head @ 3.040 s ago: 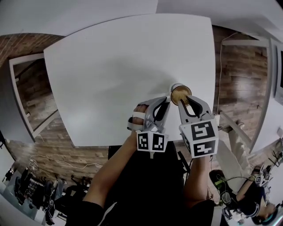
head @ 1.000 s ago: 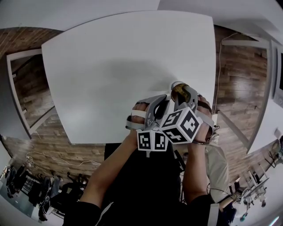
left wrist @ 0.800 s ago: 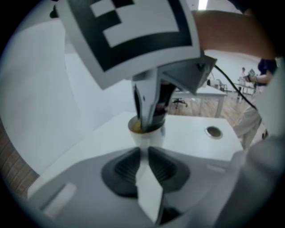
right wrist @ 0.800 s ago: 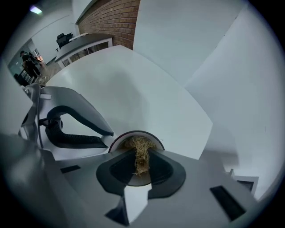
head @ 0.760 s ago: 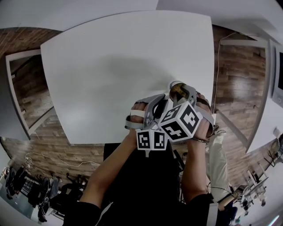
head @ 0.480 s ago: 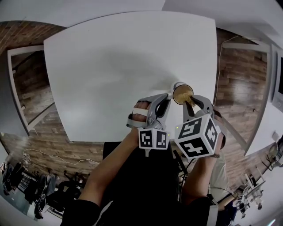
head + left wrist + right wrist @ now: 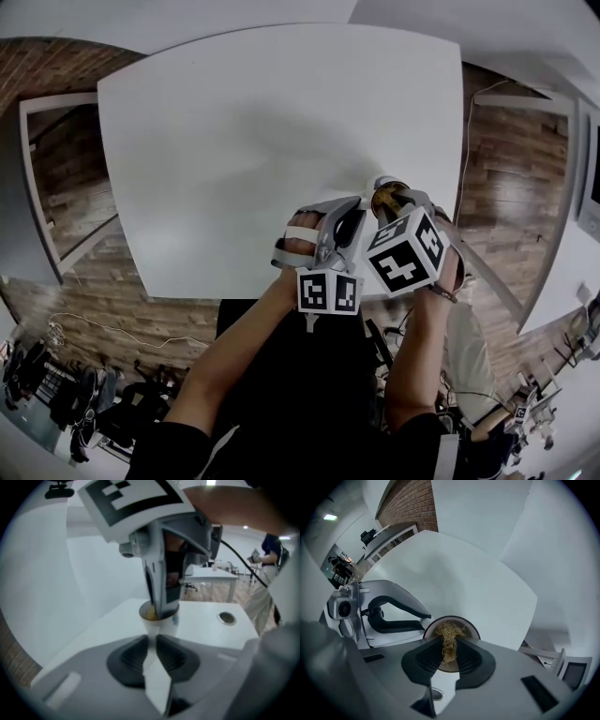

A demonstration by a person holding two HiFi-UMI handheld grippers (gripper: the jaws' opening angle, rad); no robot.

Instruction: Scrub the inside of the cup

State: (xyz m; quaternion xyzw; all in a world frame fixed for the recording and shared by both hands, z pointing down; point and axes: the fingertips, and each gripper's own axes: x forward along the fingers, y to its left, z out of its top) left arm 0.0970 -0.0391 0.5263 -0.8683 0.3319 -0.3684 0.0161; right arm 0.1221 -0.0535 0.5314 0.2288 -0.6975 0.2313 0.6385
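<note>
A small white cup [image 7: 385, 187] stands near the table's front right corner. My left gripper [image 7: 360, 214] is shut on the cup's side, and its tips pinch the white wall [image 7: 165, 626] in the left gripper view. My right gripper [image 7: 395, 205] comes down from above into the cup's mouth. It is shut on a tan, straw-like scrubber [image 7: 448, 633] whose frayed end lies inside the cup's rim [image 7: 472, 626]. The left gripper [image 7: 419, 616] shows beside the cup in the right gripper view. The cup's bottom is hidden by the scrubber and the jaws.
The white table [image 7: 262, 131] spreads wide to the left and far side; its front edge runs just under my hands. A round cable hole [image 7: 227, 617] sits in the tabletop past the cup. Wooden floor [image 7: 511, 178] lies to the right. A person [image 7: 270, 555] stands in the background.
The right gripper has swung and twisted over the cup, its marker cube going out to the right and back toward the left gripper. The left gripper and cup have stayed in place.
</note>
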